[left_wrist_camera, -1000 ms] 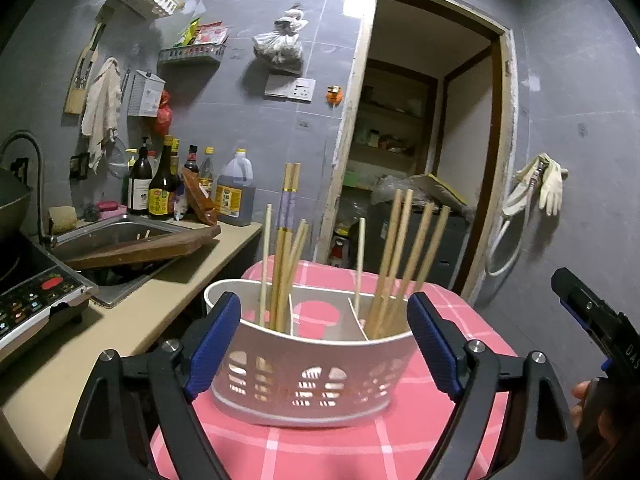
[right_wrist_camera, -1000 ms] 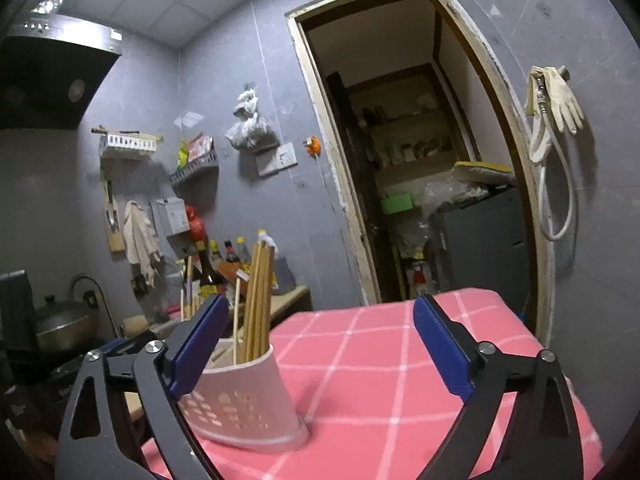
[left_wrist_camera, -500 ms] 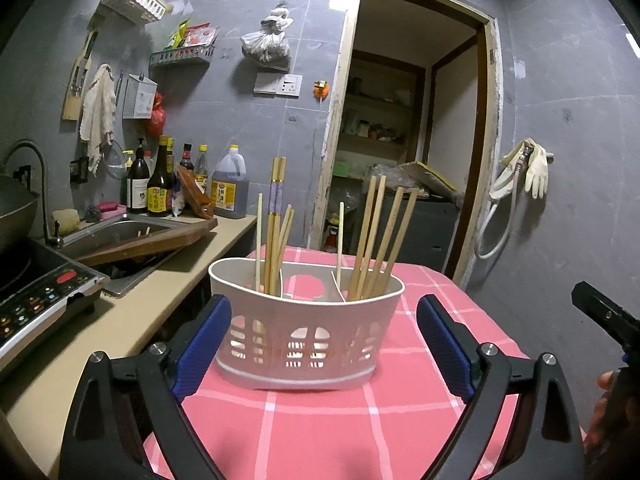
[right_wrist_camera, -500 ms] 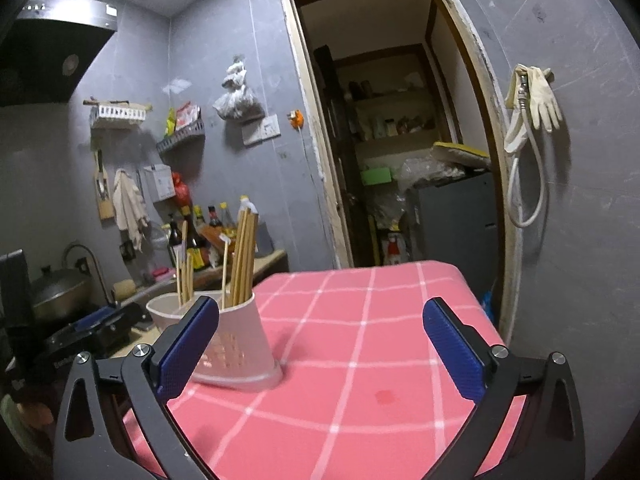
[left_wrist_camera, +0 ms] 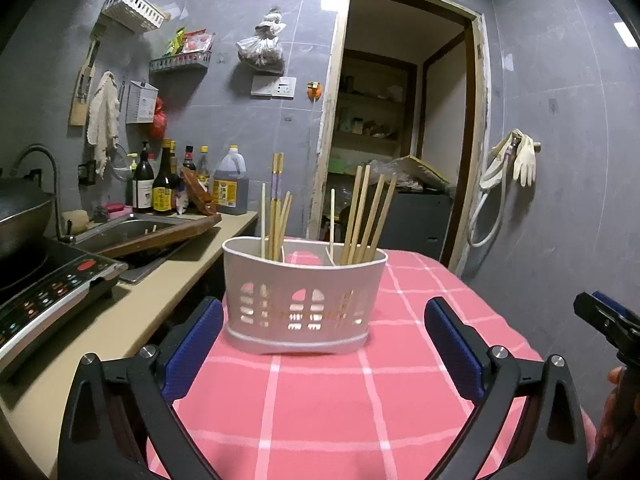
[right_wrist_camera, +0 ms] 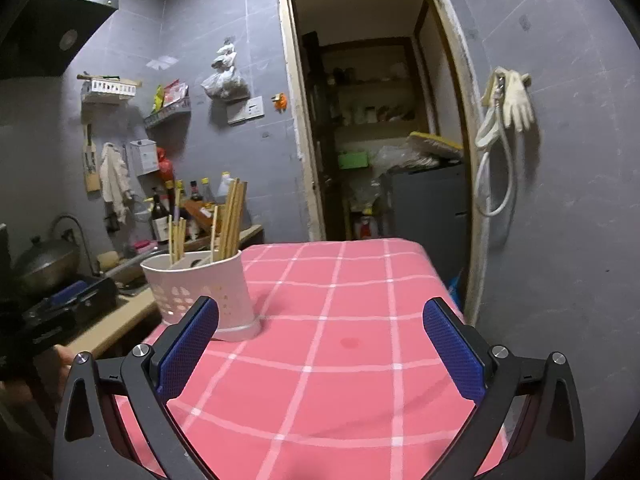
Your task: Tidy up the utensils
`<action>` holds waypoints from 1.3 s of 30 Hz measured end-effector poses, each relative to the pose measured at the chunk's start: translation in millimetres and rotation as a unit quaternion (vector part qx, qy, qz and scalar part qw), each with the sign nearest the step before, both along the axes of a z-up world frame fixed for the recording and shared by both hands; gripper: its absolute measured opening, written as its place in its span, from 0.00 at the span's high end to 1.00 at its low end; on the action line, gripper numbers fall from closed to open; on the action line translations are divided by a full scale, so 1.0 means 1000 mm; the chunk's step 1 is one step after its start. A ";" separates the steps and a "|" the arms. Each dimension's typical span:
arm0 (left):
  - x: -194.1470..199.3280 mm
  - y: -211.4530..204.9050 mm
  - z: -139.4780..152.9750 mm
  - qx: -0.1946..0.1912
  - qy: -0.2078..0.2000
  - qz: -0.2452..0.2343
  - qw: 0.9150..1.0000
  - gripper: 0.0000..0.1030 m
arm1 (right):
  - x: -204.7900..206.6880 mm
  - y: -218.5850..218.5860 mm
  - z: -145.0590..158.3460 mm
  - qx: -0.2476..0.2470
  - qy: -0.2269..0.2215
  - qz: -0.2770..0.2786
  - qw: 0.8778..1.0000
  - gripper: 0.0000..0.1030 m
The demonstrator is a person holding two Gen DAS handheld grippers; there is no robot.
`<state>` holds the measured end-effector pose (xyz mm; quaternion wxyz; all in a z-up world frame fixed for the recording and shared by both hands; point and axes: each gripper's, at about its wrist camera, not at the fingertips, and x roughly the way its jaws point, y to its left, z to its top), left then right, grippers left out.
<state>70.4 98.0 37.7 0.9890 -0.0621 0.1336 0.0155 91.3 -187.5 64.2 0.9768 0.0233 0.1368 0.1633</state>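
The white utensil caddy (left_wrist_camera: 302,300) stands upright on the pink checked desk (left_wrist_camera: 360,400), near its edge beside the kitchen counter (left_wrist_camera: 120,320). Chopsticks (left_wrist_camera: 366,216) lean in its left and right compartments; the middle one looks empty, though its floor is hidden. The left claw (left_wrist_camera: 324,346) has just been opening and stands wide, the caddy ahead of its pads and untouched. The right claw (right_wrist_camera: 320,346) is fully spread over bare cloth, holding nothing. Bottles (left_wrist_camera: 160,184) crowd the counter's far end
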 end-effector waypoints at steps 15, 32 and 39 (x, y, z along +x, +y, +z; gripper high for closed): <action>-0.025 -0.004 -0.024 0.012 -0.014 0.034 0.999 0.03 | -0.018 0.007 -0.024 -0.017 -0.037 -0.040 0.998 0.00; -0.026 -0.002 -0.027 0.013 -0.014 0.037 0.999 0.03 | -0.018 0.009 -0.027 -0.014 -0.033 -0.039 0.999 0.00; -0.027 -0.001 -0.029 0.011 -0.014 0.039 0.999 0.03 | -0.019 0.010 -0.026 -0.014 -0.033 -0.039 0.999 0.00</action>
